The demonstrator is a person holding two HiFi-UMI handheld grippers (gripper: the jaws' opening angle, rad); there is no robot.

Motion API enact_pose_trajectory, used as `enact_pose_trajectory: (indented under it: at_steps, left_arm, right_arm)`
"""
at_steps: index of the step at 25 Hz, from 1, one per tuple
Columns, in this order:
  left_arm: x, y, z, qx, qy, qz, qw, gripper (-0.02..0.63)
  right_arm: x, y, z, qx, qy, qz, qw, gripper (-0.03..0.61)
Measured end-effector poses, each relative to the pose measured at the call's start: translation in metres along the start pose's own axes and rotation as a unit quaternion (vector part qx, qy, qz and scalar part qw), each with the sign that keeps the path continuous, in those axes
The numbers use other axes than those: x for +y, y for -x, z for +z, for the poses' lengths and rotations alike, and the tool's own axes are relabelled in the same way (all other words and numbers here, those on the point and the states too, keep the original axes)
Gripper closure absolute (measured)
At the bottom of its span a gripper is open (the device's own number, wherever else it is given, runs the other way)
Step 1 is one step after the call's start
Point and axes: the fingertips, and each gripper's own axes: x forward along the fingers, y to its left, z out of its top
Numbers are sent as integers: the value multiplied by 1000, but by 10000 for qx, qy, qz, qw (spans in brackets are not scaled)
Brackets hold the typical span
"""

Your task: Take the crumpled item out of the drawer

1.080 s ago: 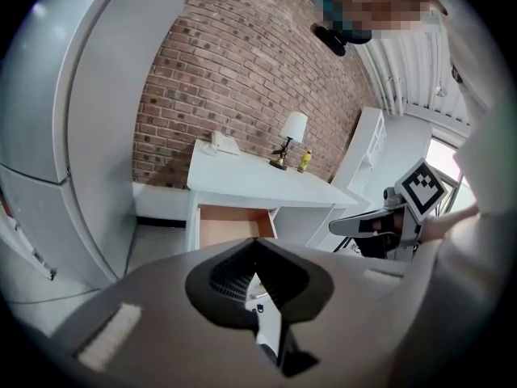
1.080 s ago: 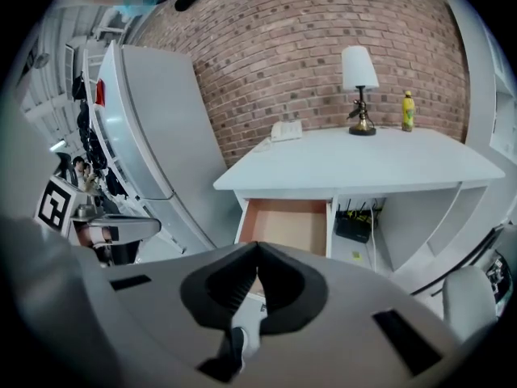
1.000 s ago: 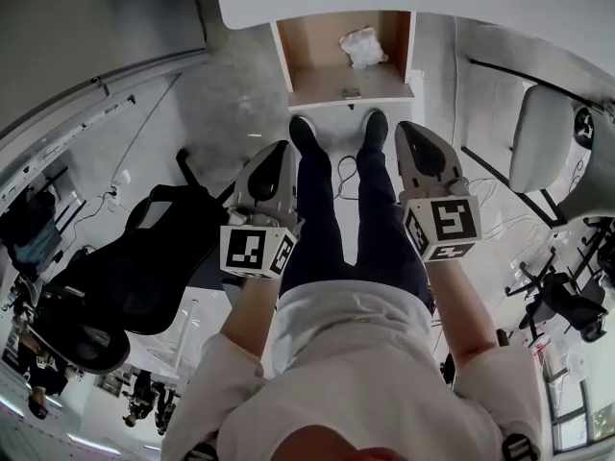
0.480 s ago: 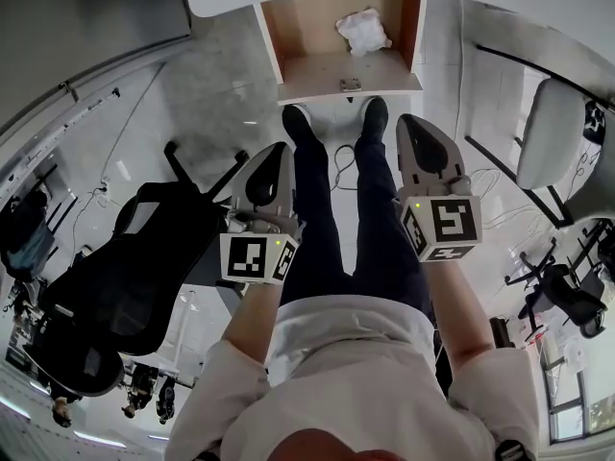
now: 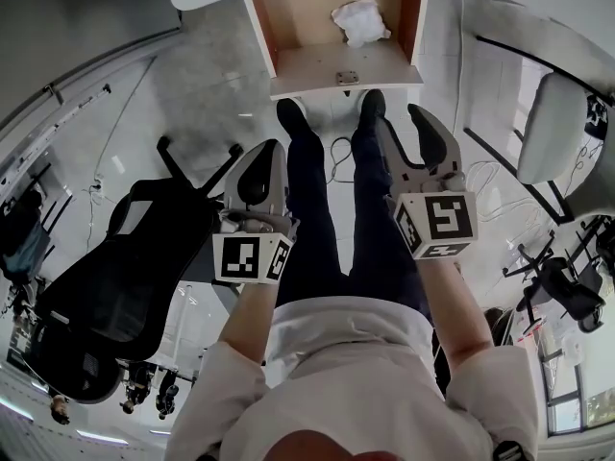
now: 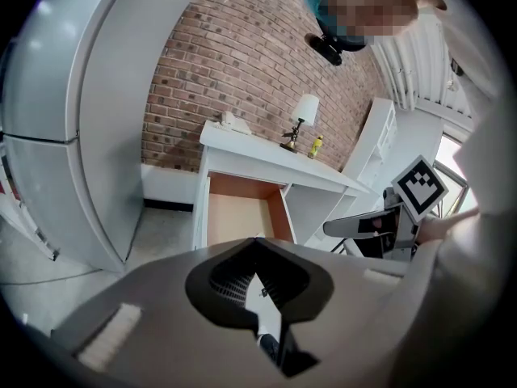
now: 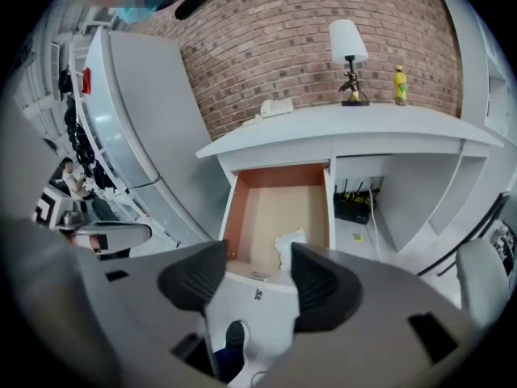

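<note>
The right gripper has just been opening its jaws. They now stand partly apart with nothing between them, aimed down toward the open drawer. The left gripper has its jaws closed together, empty, and touches nothing. The wooden-lined drawer is pulled out from under the white tabletop. The crumpled item, a white, wrinkled wad, lies alone inside by the right wall, well apart from both grippers.

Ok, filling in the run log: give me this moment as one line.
drawer: open | crumpled item: inside, untouched | left gripper: shut, empty | right gripper: jaws just opened, empty
</note>
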Motion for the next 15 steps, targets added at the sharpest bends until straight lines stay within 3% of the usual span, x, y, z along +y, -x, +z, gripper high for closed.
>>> enact_pose_trajectory:
  at_steps: [1, 15]
  left_arm:
    - [0, 0, 0, 4, 2, -4, 10000, 604]
    - [5, 0, -4, 32, 38, 57, 10000, 604]
  right_arm:
    - [-1, -2, -2, 64, -63, -8, 10000, 318]
    - [-15, -51, -6, 462, 162, -216, 9986, 331]
